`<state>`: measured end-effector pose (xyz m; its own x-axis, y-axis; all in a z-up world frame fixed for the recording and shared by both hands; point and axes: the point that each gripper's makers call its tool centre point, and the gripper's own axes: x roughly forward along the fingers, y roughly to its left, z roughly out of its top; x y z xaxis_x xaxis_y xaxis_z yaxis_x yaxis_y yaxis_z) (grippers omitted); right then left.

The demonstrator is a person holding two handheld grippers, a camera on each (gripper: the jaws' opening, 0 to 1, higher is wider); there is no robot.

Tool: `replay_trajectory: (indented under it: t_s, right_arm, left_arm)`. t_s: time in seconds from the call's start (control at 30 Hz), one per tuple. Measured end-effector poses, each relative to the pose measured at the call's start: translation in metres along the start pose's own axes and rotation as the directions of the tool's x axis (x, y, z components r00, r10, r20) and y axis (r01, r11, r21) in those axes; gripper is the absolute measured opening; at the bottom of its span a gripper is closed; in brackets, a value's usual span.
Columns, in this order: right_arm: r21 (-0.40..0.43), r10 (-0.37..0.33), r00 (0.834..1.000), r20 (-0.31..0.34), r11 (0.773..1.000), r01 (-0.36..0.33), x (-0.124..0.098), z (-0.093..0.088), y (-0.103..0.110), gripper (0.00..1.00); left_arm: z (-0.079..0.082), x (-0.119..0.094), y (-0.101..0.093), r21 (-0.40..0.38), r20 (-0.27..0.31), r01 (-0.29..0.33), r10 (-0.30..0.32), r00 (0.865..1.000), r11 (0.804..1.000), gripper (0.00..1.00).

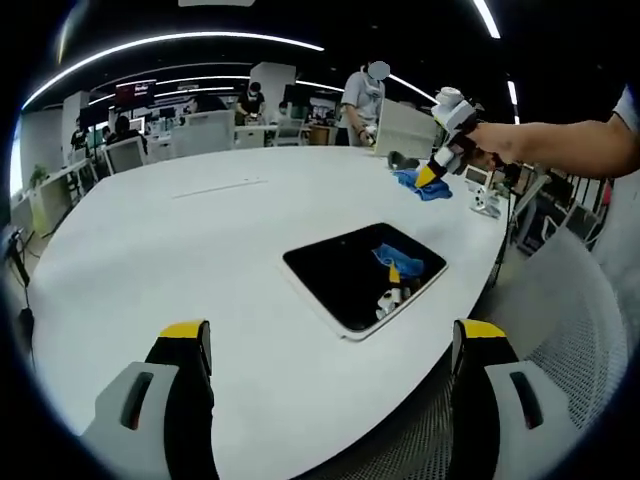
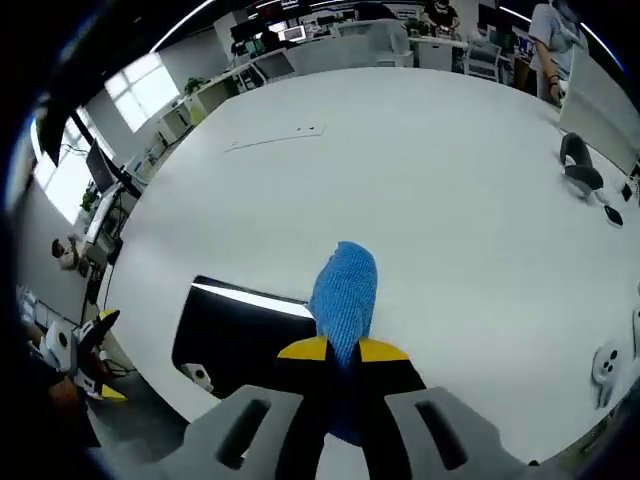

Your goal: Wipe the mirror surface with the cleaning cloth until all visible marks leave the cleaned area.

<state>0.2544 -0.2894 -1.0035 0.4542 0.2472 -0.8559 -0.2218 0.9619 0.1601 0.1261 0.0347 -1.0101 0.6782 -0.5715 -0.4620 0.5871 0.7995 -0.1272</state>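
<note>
Mirror (image 1: 365,275), centre-right of the left gripper view: dark, glossy, smooth; reflects the blue cloth and a gripper, thin pale rim around it. Table (image 1: 180,250): white, smooth, matt to faintly satin (soft sheen toward the upper part of the right gripper view). Cleaning cloth (image 2: 344,290), centre of the right gripper view: blue, nubbly knit-like weave, matt. Right gripper (image 2: 343,352): jaws black with yellow tips, plastic-looking, grey moulded housing below, dull finish. Left gripper (image 1: 335,345): same black-and-yellow plastic look, grey matt shells at the bottom of its view.
</note>
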Motion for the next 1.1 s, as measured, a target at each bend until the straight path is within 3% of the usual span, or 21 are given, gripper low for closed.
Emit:
replay_trajectory:
  t_s: [0.13, 0.37, 0.4, 0.83, 0.87, 1.1]
  right_arm:
    - [-0.05, -0.029, 0.999, -0.018, 0.998, 0.029, -0.002, -0.009, -0.011, 0.03]
    - [-0.041, -0.032, 0.998, -0.053, 0.999, 0.03, 0.023, -0.028, -0.019, 0.04]
    - [-0.045, -0.003, 0.998, -0.069, 0.999, 0.0, 0.027, -0.034, -0.018, 0.04]
    - [0.006, -0.029, 0.991, -0.134, 1.0, 0.03, 0.064, -0.078, -0.029, 0.05]
    - [0.018, -0.047, 0.994, -0.1, 0.999, 0.049, 0.063, -0.074, -0.03, 0.05]
    - [0.02, -0.017, 0.994, -0.111, 1.0, 0.02, 0.06, -0.077, -0.029, 0.04]
  left_arm:
    - [0.0, 0.0, 0.002, 0.0, 0.0, -0.007, 0.007, 1.0, 1.0, 0.99]
    - [0.002, -0.001, 0.004, -0.009, 0.007, -0.016, 0.016, 1.0, 1.0, 0.99]
    - [0.002, -0.001, 0.005, -0.011, 0.008, -0.018, 0.018, 1.0, 1.0, 0.99]
    - [0.0, 0.0, 0.008, -0.005, -0.002, -0.028, 0.028, 1.0, 1.0, 0.99]
    - [0.0, 0.0, 0.008, -0.006, -0.002, -0.028, 0.028, 1.0, 1.0, 0.99]
    - [-0.001, 0.0, 0.008, -0.005, -0.006, -0.028, 0.028, 1.0, 1.0, 0.99]
